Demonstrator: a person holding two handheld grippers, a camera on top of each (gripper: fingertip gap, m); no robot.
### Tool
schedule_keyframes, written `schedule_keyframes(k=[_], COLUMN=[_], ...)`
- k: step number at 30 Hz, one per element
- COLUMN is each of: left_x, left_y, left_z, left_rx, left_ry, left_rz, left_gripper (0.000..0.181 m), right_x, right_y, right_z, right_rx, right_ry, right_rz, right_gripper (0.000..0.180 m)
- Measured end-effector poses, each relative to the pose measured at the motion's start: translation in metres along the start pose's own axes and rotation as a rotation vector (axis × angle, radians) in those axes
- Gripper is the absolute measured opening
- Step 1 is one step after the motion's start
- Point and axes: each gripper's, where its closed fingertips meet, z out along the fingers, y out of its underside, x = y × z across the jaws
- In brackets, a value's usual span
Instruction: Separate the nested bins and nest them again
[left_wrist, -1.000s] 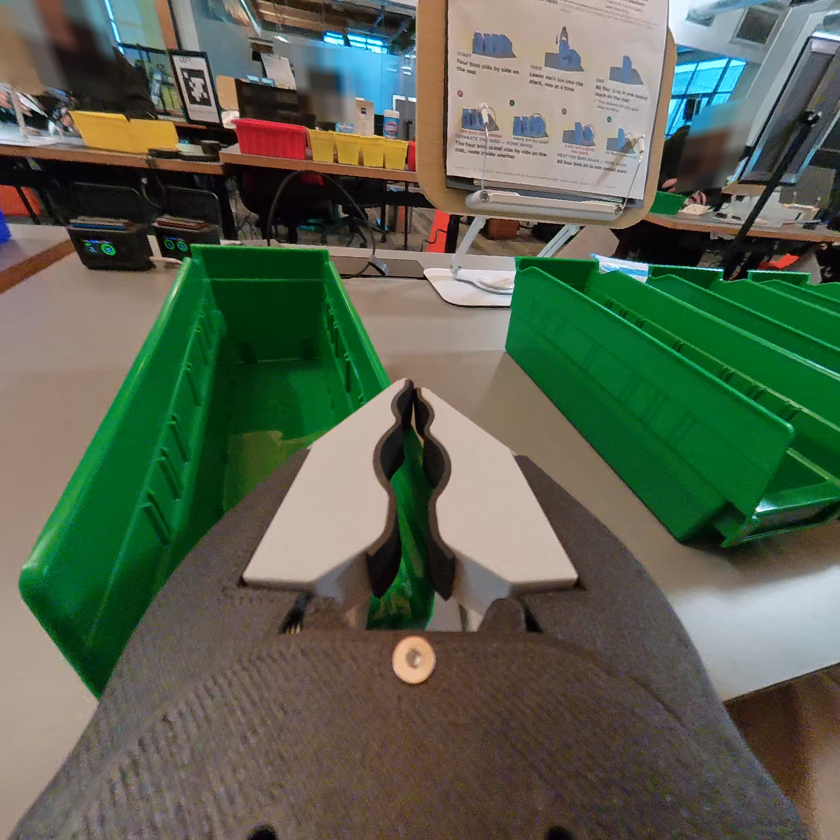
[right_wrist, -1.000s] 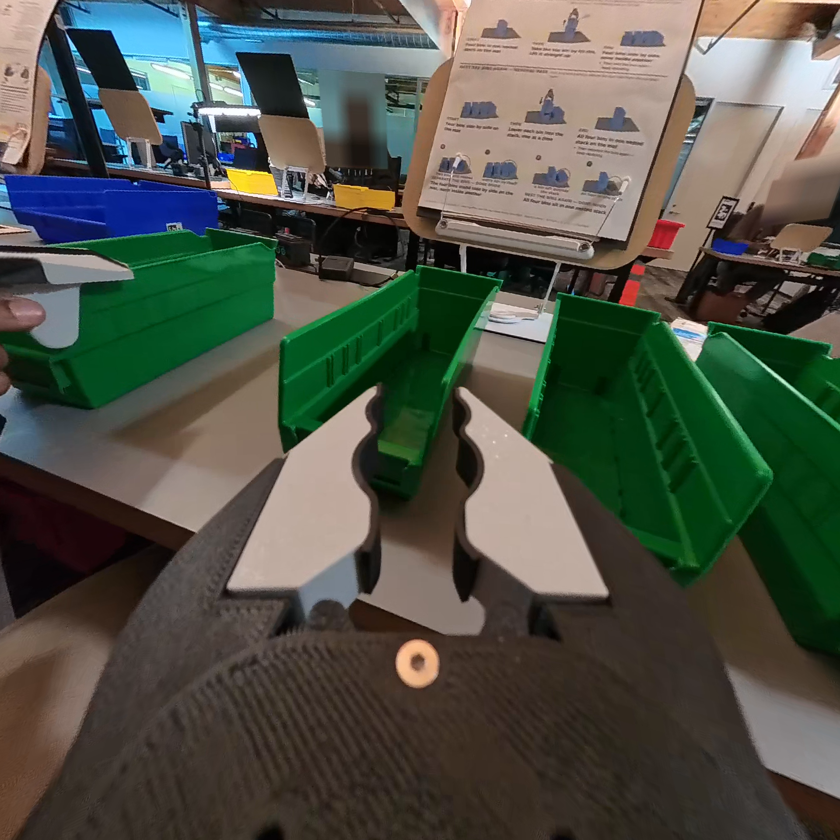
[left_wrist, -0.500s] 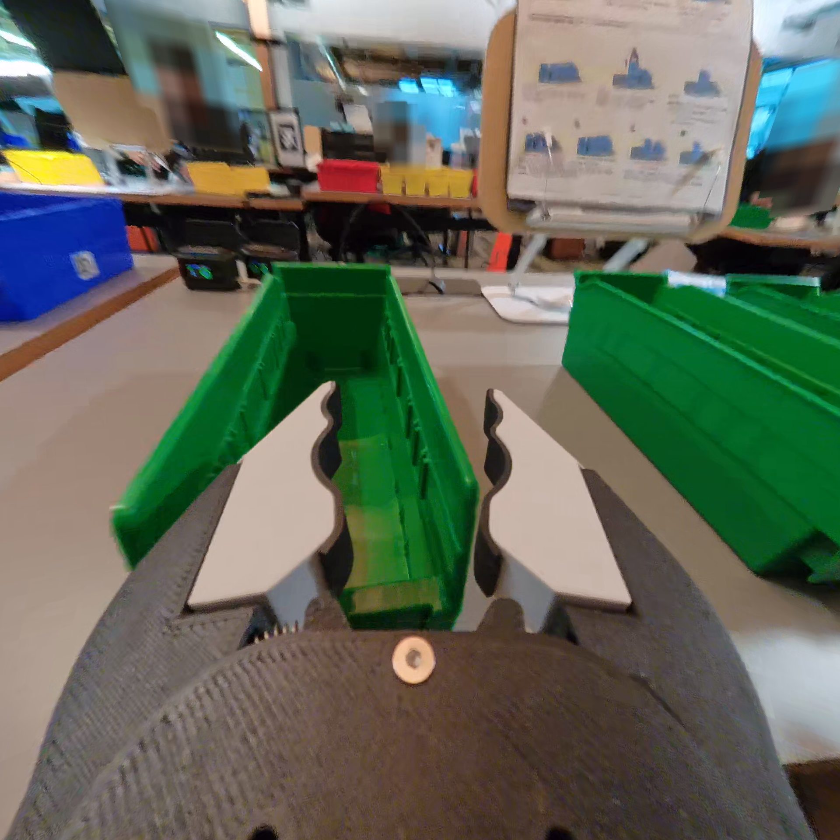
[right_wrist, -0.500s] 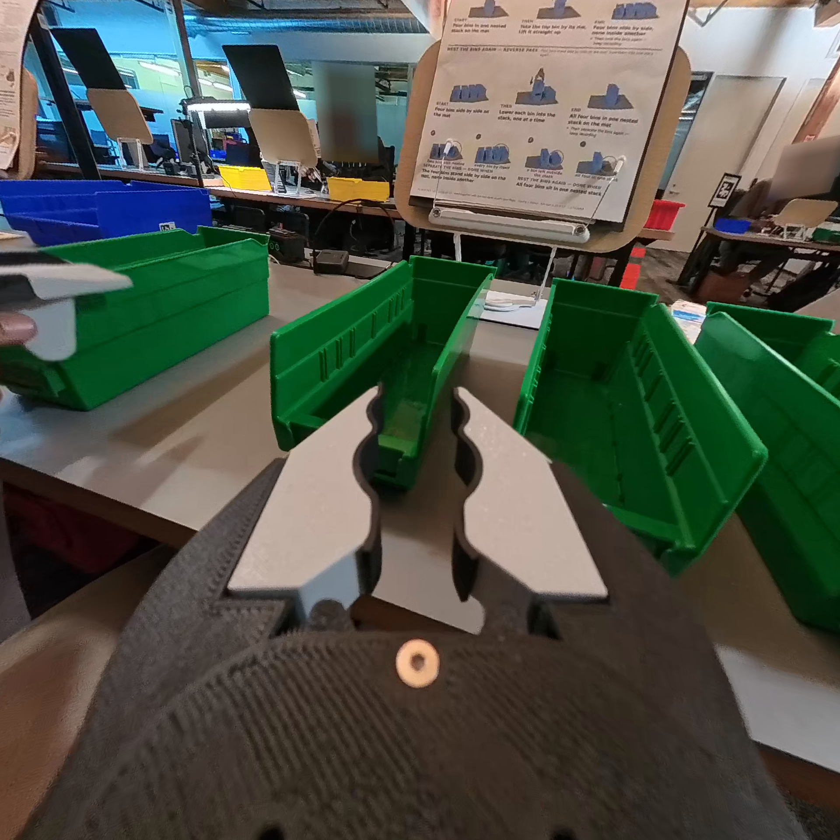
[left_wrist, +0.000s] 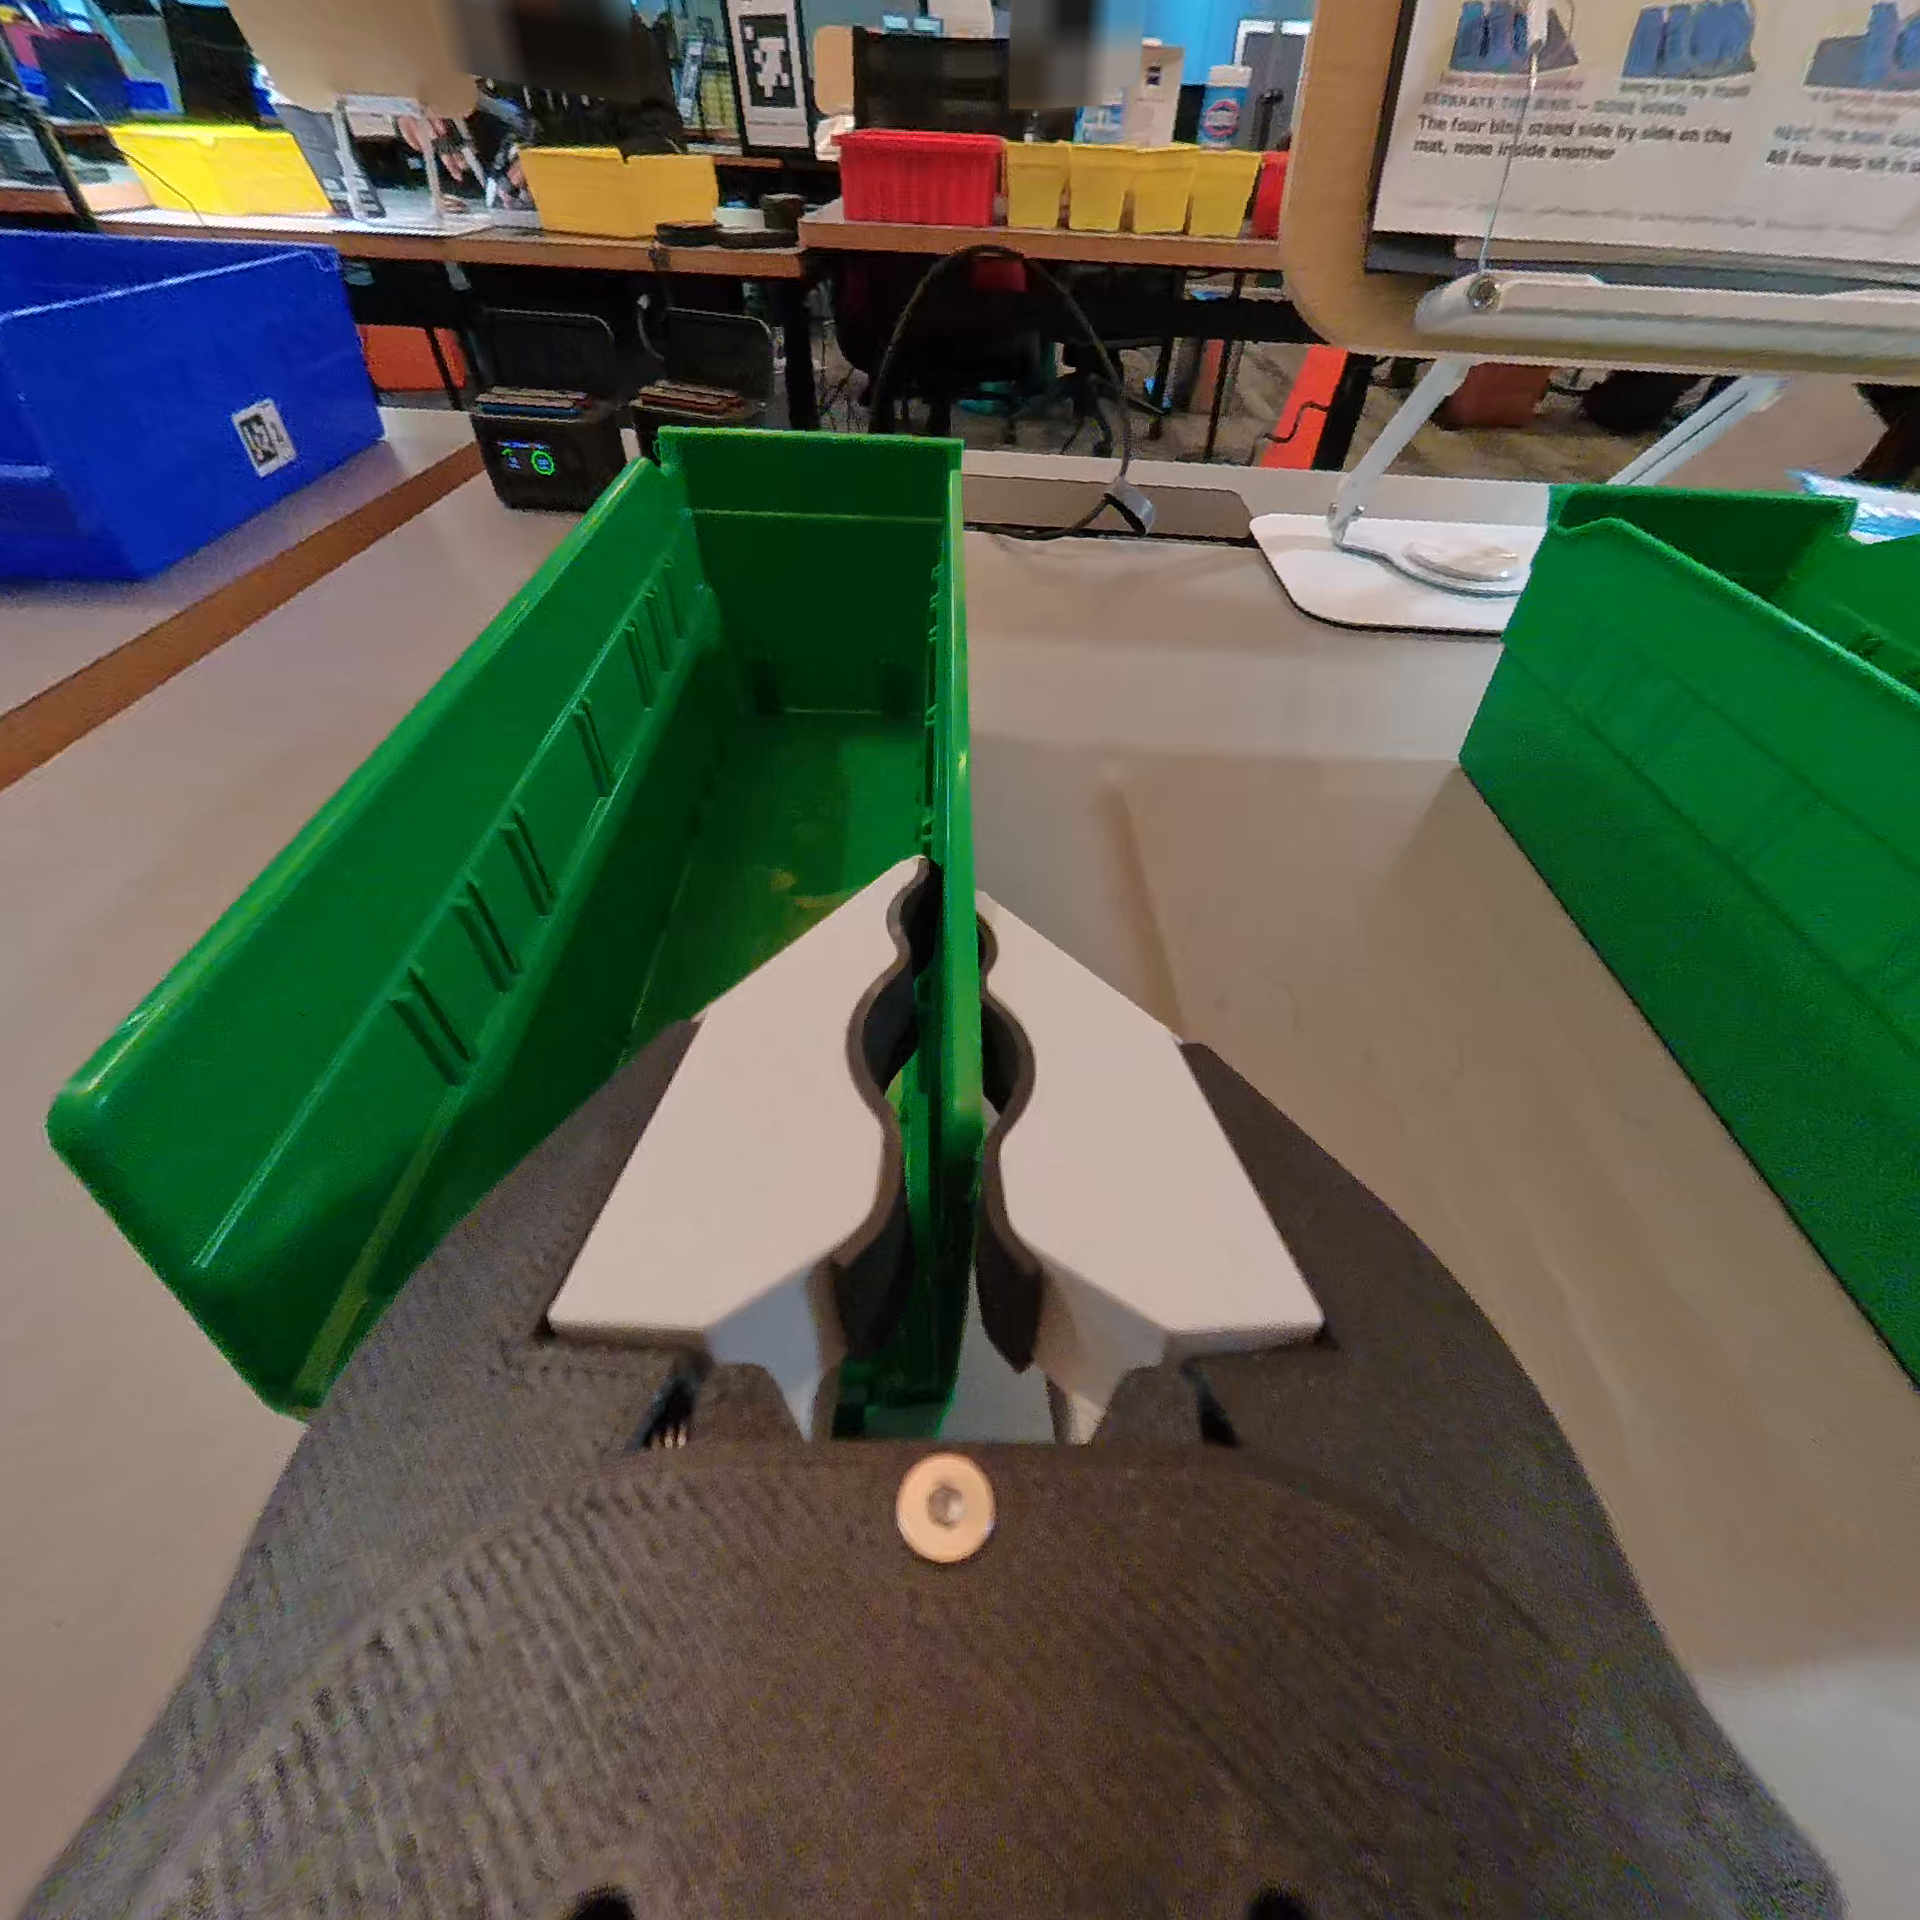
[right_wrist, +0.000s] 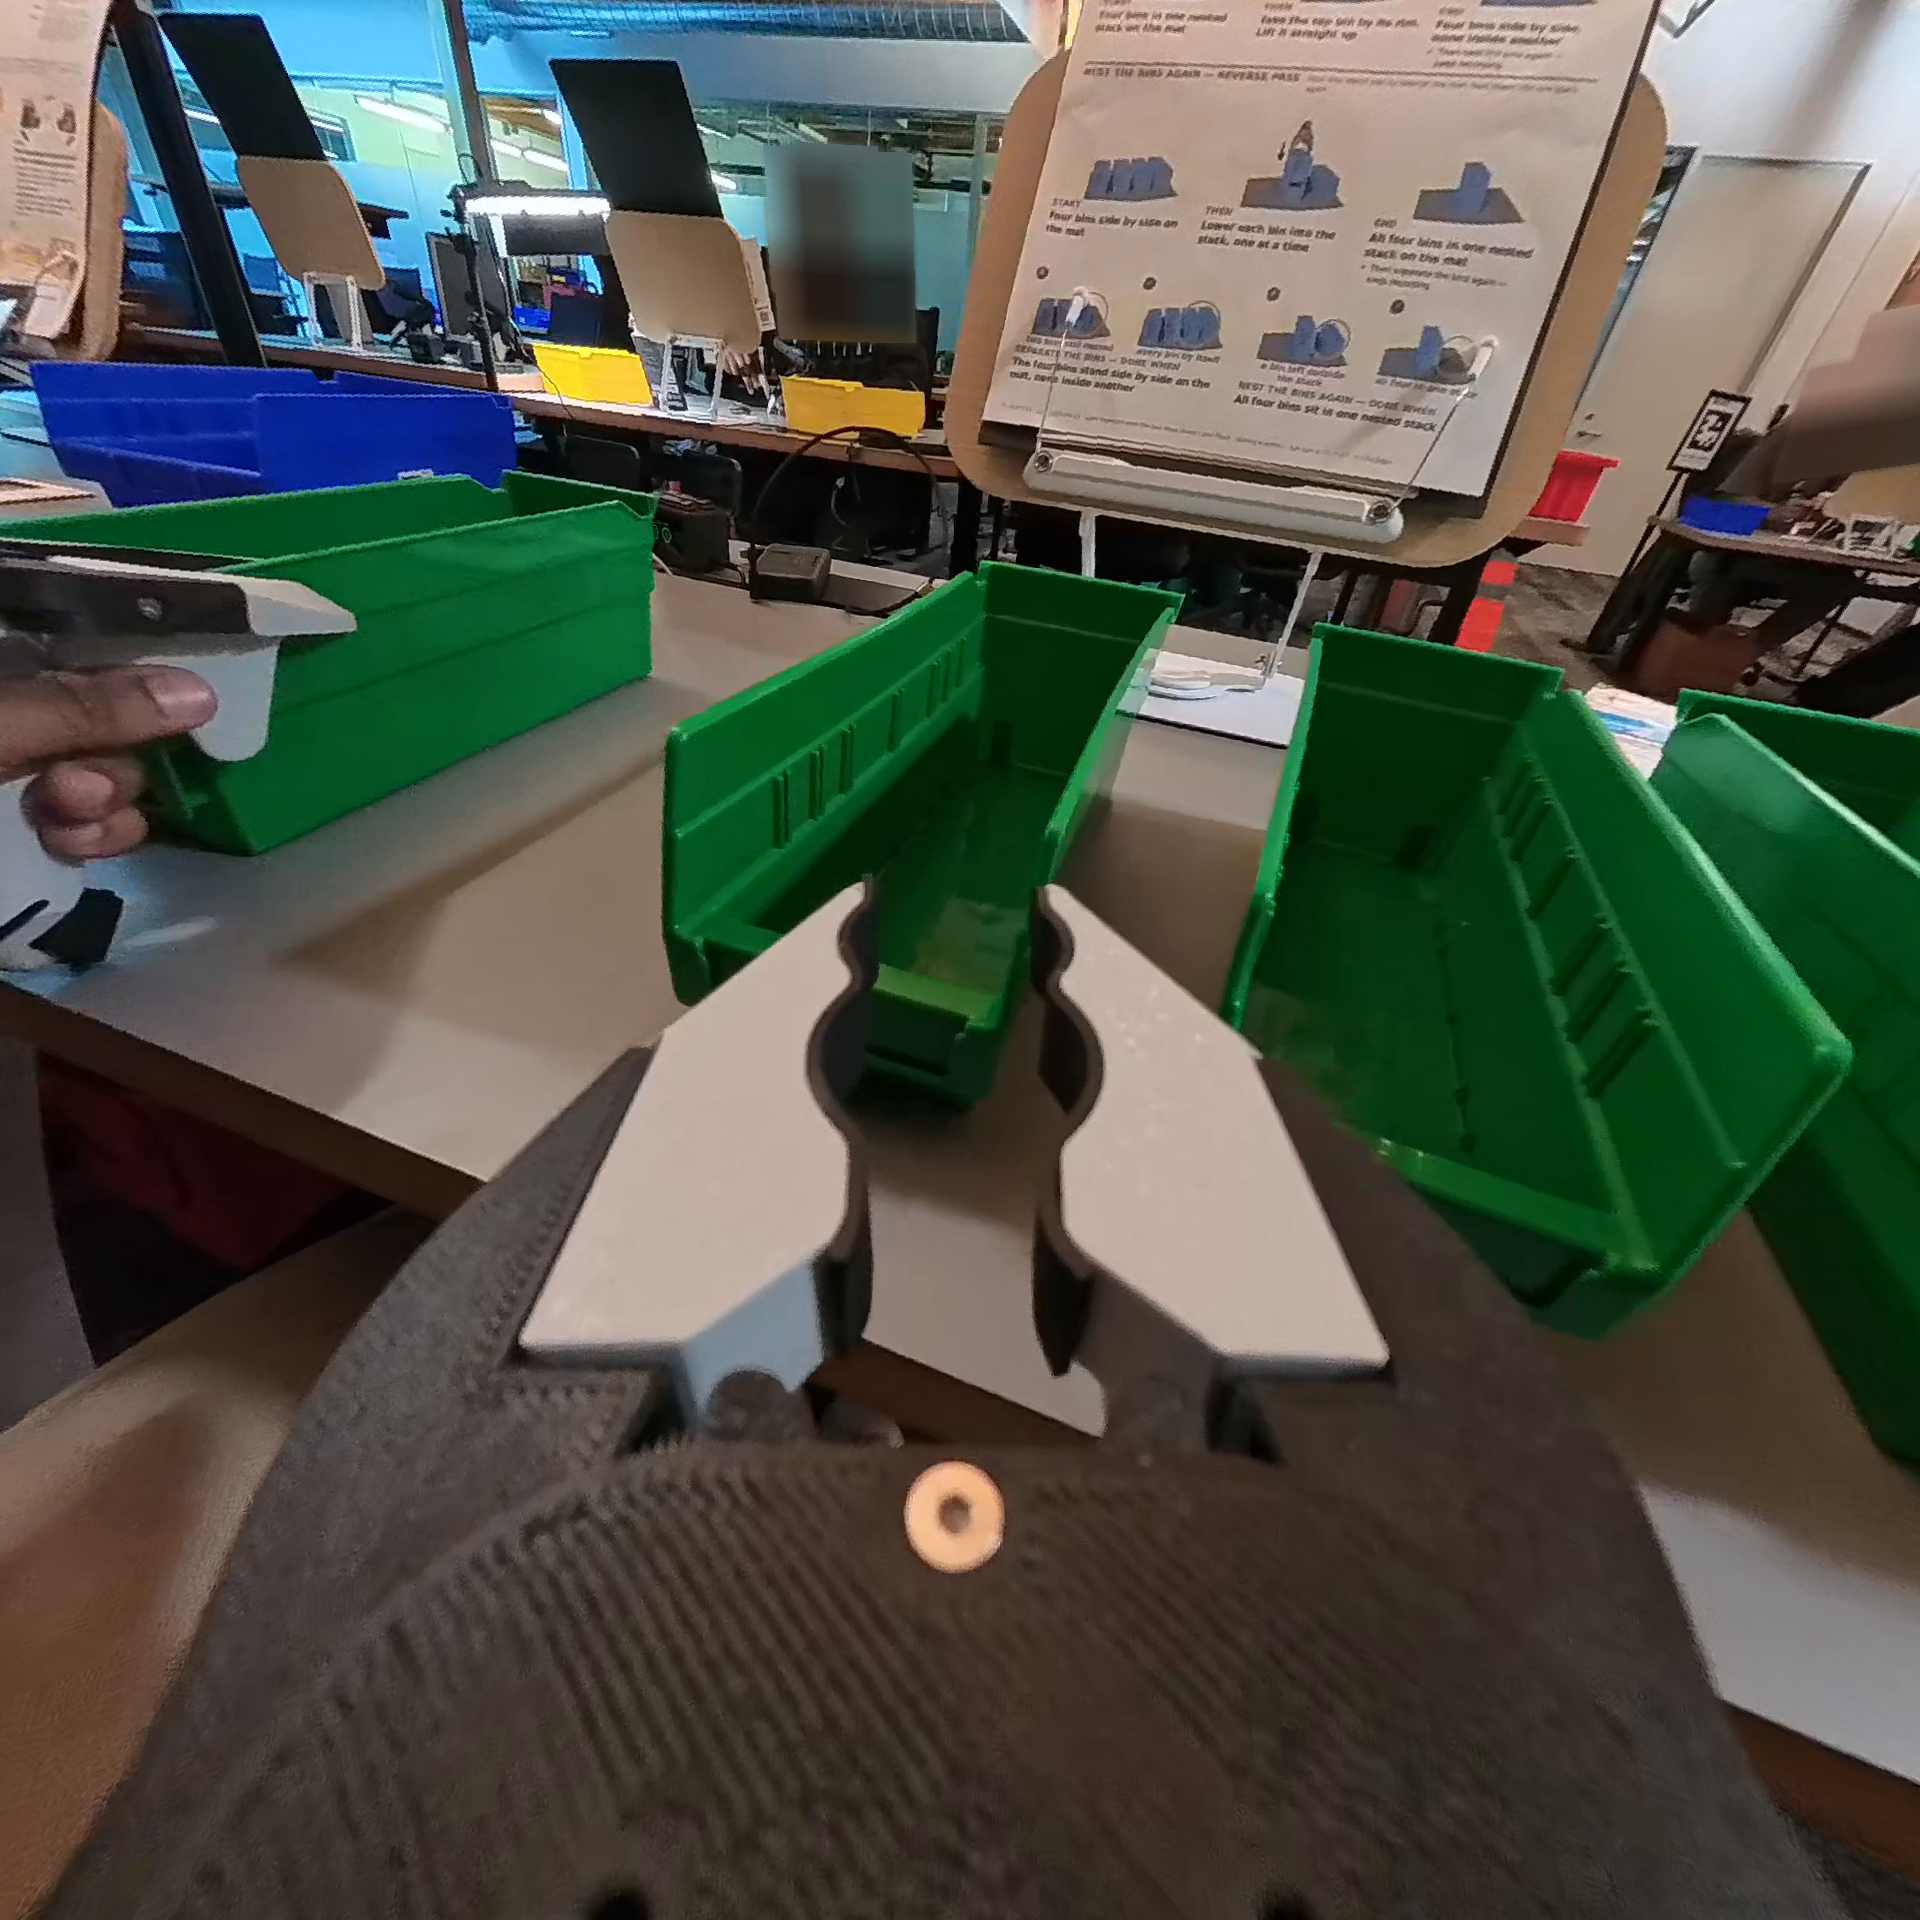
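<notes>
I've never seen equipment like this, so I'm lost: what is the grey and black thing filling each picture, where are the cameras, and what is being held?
A person holds a two-finger gripping tool in each hand, and a camera on each looks forward along its fingers. One picture comes from the left tool, which is shut on the side wall of a green bin on the grey table. The other comes from the right tool, which is open, holds nothing and faces a second green bin. The person's hand shows at that picture's left edge.
</notes>
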Motion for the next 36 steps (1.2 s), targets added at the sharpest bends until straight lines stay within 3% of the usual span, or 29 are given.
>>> schedule_keyframes(k=[6,9,12,15,18,22,25,29,32,36], left_x=[-0.001,0.012,0.015,0.02,0.037,0.072,0.096,0.108,0.106,0.099], left_y=[-0.002,-0.004,-0.006,-0.019,-0.032,-0.047,-0.035,-0.014,-0.01,-0.005], left_z=[-0.004,-0.01,-0.019,-0.032,-0.052,-0.078,-0.083,-0.082,-0.082,-0.081], left_rx=[0.015,0.043,0.05,0.11,0.145,0.231,0.212,0.139,0.121,0.096], left_ry=[0.025,0.141,0.173,0.191,0.244,0.338,0.395,0.444,0.454,0.455], left_rz=[-0.001,-0.004,-0.025,-0.028,-0.028,0.016,0.063,0.07,0.06,0.038], left_gripper=[0.002,0.041,0.054,0.069,0.076,0.07,0.067,0.064,0.061,0.058], right_x=[0.011,0.027,0.053,0.115,0.208,0.307,0.333,0.329,0.332,0.327], right_y=[-0.003,-0.009,-0.034,-0.068,-0.067,-0.008,0.034,0.074,0.079,0.072], right_z=[-0.002,-0.004,-0.015,-0.046,-0.083,-0.106,-0.087,-0.058,-0.052,-0.043], right_rx=[0.011,0.038,0.161,0.366,0.44,0.257,0.082,-0.129,-0.144,-0.093], right_ry=[0.057,0.104,0.144,0.294,0.54,0.755,0.685,0.544,0.551,0.473], right_rz=[0.012,0.121,0.185,0.272,0.311,0.353,0.452,0.493,0.464,0.526], right_gripper=[0.03,0.039,0.051,0.065,0.07,0.077,0.077,0.079,0.061,0.013])
